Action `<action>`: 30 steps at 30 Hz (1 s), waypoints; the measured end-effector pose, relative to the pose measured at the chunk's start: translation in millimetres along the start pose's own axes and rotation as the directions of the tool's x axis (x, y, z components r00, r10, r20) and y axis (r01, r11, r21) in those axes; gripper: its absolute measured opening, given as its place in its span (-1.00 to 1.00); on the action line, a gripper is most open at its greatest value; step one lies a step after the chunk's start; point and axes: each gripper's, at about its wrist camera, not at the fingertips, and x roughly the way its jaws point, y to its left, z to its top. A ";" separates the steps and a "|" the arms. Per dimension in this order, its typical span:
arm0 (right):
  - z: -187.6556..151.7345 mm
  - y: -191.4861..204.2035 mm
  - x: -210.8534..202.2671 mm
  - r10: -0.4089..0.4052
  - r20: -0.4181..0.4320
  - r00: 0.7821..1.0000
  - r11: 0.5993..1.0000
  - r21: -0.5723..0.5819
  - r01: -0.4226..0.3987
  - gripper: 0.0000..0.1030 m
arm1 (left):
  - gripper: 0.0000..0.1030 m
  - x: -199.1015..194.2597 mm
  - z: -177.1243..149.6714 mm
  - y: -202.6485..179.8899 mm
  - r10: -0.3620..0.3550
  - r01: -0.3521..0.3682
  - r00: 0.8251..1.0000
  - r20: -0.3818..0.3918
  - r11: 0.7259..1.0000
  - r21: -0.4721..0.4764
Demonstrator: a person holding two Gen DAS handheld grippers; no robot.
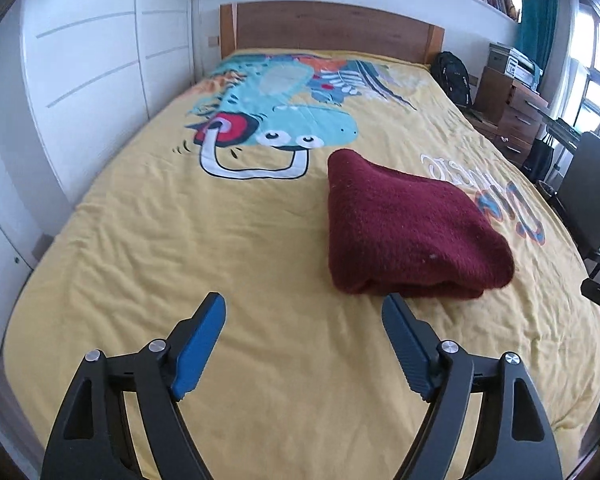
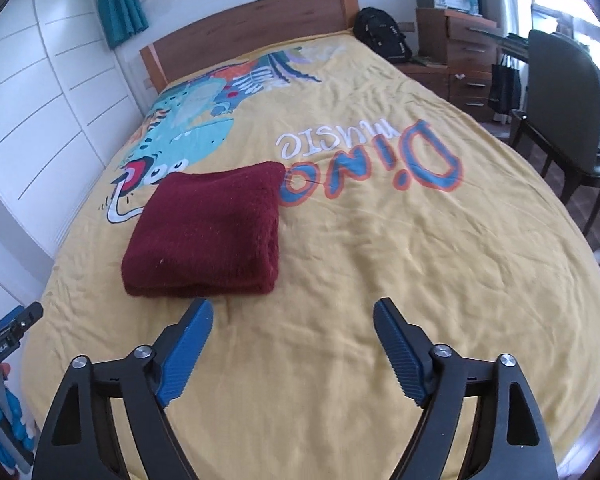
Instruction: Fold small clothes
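The left gripper (image 1: 303, 306) and right gripper (image 2: 293, 312) share one build: black skeletal linkage arms with triangular cut-outs, round silver pivot pins at the joints, and blue ribbed finger pads (image 2: 186, 350) with serrated inner edges.

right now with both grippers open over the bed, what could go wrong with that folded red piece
The folded maroon garment lies on a wrinkled yellow bedcover, so a low grab could pinch the cover along with it. Its stacked layers show at the near edge; gripping only the top one may undo the fold. The left gripper and right gripper both hold nothing.
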 end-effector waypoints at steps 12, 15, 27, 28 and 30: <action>-48.9 4.4 -81.4 -0.065 0.098 0.993 0.998 -0.022 0.067 1.00 | 0.89 -78.1 -43.1 -7.8 0.035 -0.040 0.992 0.122 0.998 0.044; -60.8 8.0 -96.5 -0.085 0.114 0.990 0.995 -0.041 0.090 1.00 | 0.97 -93.9 -51.5 -10.1 0.035 -0.042 0.989 0.146 0.998 0.050; -99.1 0.1 -127.0 -0.117 0.149 0.982 0.993 -0.012 0.120 1.00 | 0.97 -124.0 -79.0 -12.1 0.061 -0.074 0.985 0.160 0.994 0.080; -100.8 -3.2 -128.0 -0.119 0.149 0.982 0.993 -0.007 0.122 1.00 | 0.97 -125.6 -81.4 -12.1 0.066 -0.081 0.984 0.164 0.993 0.083; -104.6 -7.8 -130.3 -0.124 0.148 0.981 0.992 0.005 0.125 1.00 | 0.97 -128.3 -85.0 -12.0 0.069 -0.085 0.983 0.169 0.993 0.086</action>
